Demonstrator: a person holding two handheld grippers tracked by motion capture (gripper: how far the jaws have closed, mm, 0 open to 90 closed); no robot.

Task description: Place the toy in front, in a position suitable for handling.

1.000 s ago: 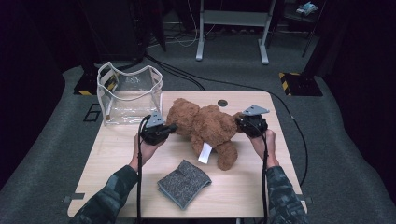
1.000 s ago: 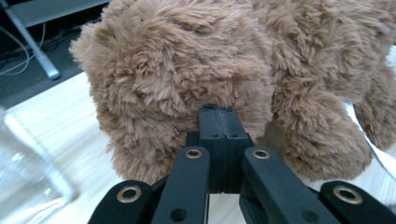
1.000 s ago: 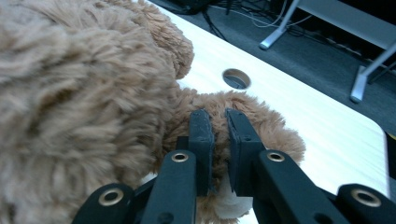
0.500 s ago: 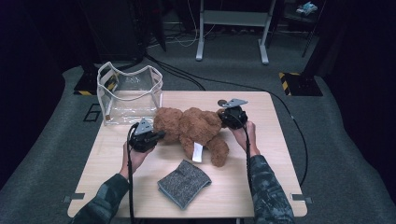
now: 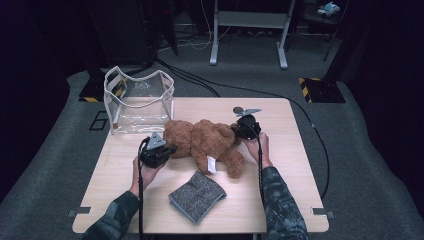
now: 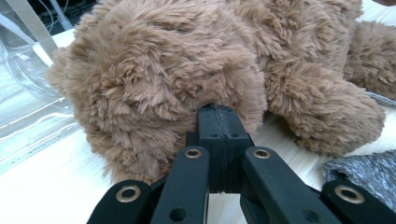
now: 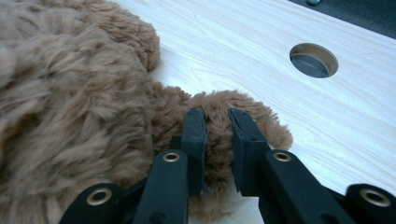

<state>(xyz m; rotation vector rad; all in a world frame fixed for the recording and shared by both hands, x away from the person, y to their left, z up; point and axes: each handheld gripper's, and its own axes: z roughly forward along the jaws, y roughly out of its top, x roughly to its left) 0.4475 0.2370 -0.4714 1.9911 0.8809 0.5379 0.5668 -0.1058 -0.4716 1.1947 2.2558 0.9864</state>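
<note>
**Bear on table, both grippers at it**

Bear (image 5: pixel 205 142) lies across the table (image 5: pixel 295 200) middle, head toward the clear bag (image 5: pixel 137 102), legs toward the person's right. White tag (image 5: pixel 212 165) hangs off its lower side. In the high view its head sits just beside the bag's front wall; can't tell if they touch.

Left gripper (image 5: pixel 167 150): at the bear's head, held in the left hand (image 5: pixel 145 167). In the left gripper view (image 6: pixel 219 121) the jaws are pressed together, tips buried in the head fur. Whether any fur is caught between them I can't tell; no gap visible.

Right gripper (image 5: pixel 241 131): at the bear's far limb, right hand (image 5: pixel 257 145) behind it. In the right gripper view (image 7: pixel 217 123) the jaws stand a little apart, with a fuzzy limb between them. The jaws have just been opening. Pads sit against the fur on both sides, but real pressure isn't clear, looks like a loosened pinch.

Grey cloth (image 5: pixel 197 196) lies folded near the table's front edge, well clear of the grippers, just below the bear's tag. Round hole (image 7: pixel 314 59) in the tabletop sits beyond the right gripper, apart from the limb. Grey plate on top of the right gripper shows in the high view.
</note>
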